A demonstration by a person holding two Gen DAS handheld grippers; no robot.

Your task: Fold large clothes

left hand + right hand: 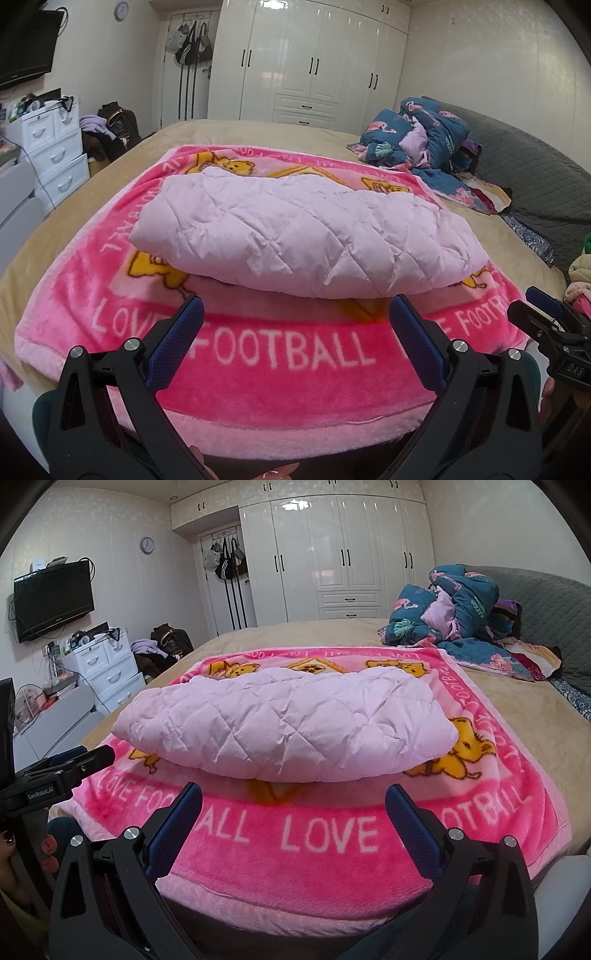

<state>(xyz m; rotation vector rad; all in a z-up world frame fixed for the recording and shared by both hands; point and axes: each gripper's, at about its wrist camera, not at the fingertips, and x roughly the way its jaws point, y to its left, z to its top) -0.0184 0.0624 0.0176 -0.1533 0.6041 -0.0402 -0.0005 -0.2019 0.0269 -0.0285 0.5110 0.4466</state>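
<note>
pink blanket (280, 373), wardrobe (347, 554), TV (53, 598)

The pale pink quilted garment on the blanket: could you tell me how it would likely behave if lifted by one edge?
The quilted garment looks puffy and creased, so probably light and floppy; a lifted edge would likely unfold the bundle. Its smooth shell may slip between the fingers.

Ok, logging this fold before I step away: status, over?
Both tongs open, left and right, holding nothing. Quilted garment lies folded on the pink blanket. Nothing in the way.
</note>
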